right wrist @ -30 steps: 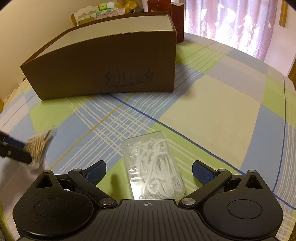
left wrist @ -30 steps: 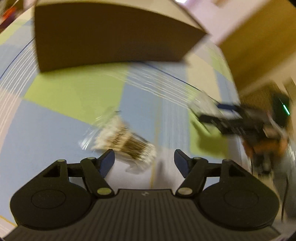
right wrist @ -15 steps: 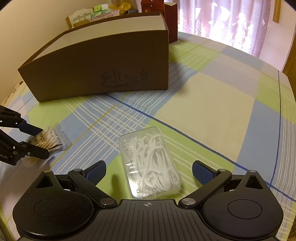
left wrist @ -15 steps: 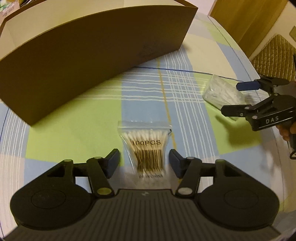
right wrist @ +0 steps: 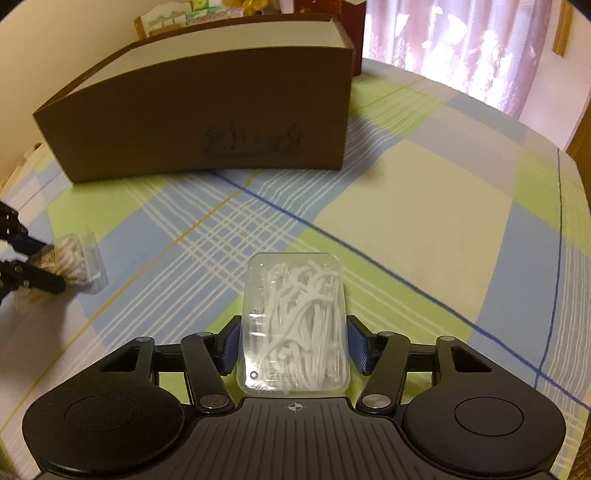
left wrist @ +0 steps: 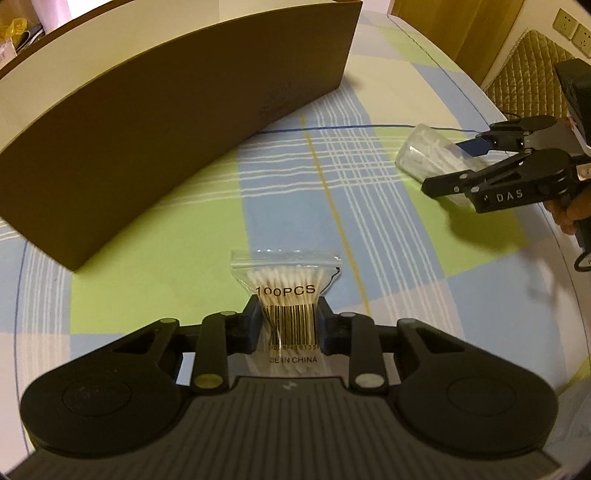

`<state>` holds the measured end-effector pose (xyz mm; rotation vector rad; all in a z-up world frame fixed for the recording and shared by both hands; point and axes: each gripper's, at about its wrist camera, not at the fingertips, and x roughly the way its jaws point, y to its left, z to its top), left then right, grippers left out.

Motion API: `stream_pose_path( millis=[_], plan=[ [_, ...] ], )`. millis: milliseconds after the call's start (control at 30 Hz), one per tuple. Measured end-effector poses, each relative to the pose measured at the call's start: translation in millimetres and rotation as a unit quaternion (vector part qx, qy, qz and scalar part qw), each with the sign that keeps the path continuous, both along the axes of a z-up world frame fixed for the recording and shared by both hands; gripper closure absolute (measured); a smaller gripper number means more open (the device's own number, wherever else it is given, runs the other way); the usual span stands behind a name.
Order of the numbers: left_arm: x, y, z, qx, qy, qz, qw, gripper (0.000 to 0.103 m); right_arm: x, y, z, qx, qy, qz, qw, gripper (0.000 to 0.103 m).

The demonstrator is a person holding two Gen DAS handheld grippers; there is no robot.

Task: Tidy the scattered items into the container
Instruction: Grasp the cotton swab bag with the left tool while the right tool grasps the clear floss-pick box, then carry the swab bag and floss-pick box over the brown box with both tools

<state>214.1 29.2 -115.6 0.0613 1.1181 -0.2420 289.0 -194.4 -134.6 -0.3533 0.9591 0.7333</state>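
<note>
A clear bag of cotton swabs point(left wrist: 286, 284) lies on the checked tablecloth. My left gripper point(left wrist: 288, 321) is closing and its blue pads pinch the bag's lower half. A clear plastic box of white floss picks point(right wrist: 295, 306) sits between the pads of my right gripper point(right wrist: 293, 343), whose jaws are closing and touch both of its sides. The open brown cardboard box point(right wrist: 192, 122) stands behind both items. From the left wrist view the right gripper point(left wrist: 458, 162) straddles the floss box point(left wrist: 421, 155). In the right wrist view the left gripper point(right wrist: 40, 266) holds the swab bag point(right wrist: 77, 258).
The checked tablecloth point(right wrist: 406, 192) stretches right of the cardboard box point(left wrist: 147, 140). A quilted chair back point(left wrist: 528, 62) stands past the table's right edge. Pink curtains point(right wrist: 461, 44) and small packages point(right wrist: 207, 7) are behind the box. A hand point(left wrist: 569, 218) grips the right tool.
Both grippers have narrowed from wide open onto their items. The left one rolled level and moved up to the swab bag, which now shows pinched. The right stayed over the floss box.
</note>
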Motion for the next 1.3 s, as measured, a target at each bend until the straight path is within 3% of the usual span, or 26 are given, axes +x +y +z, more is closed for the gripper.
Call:
stream_pose_path(
  millis=[267,633,1000,1133,1300],
  plan=[
    [-6.8,13.2,22.2,-0.012,-0.023,0.001,0.9997,0.08,-18.4,0.8,28.7,0.054,0.015,0.018,0.998,0.043],
    [0.9,31.1,81.9,-0.021,-0.088,-0.008,0.9959,0.08,-7.4,38.7,91.8,0.115,-0.017,0.05,0.992,0.043],
    [41.8,76.5,137.5,0.012,-0.157,-0.006,0.9876,0.08,62.4,104.1,141.0,0.14,-0.064,0.057,0.986,0.043],
    [72.9,96.9,146.1,0.026,-0.166,0.004,0.9858,0.08,96.2,133.0,140.2,0.125,-0.067,0.053,0.989,0.043],
    [113.8,117.4,140.2,0.033,-0.15,0.015,0.9881,0.08,132.1,160.5,119.6,0.09,-0.062,0.048,0.993,0.043]
  ],
)
